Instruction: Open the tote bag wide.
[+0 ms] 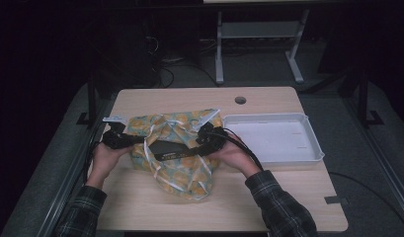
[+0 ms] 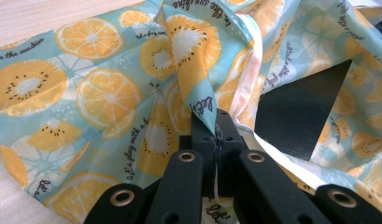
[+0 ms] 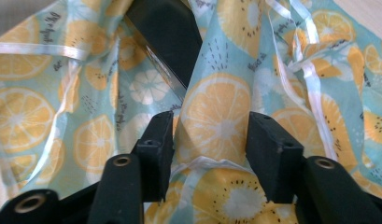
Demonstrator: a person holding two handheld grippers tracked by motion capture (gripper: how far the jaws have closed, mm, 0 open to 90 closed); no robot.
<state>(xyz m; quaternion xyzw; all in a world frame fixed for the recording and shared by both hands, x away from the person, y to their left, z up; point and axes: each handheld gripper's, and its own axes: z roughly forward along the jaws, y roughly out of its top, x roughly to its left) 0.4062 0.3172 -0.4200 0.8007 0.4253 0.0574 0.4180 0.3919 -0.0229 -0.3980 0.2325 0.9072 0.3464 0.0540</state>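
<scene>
At centre frame I see the fruit-print cloth [image 1: 177, 148] bunched on the table [image 1: 140, 207], partly hiding a black object [image 1: 166, 147]. My left gripper [image 2: 216, 122] pinches a fold; my right gripper [image 3: 209, 140] is spread.

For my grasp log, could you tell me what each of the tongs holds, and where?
The left tongs are shut on a fold of the fruit-print cloth near its white-trimmed edge. The right tongs are open astride another fold, not clamping it.

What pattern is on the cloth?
Light blue cloth with orange citrus slices and script lettering; clearest in the left gripper view.
</scene>
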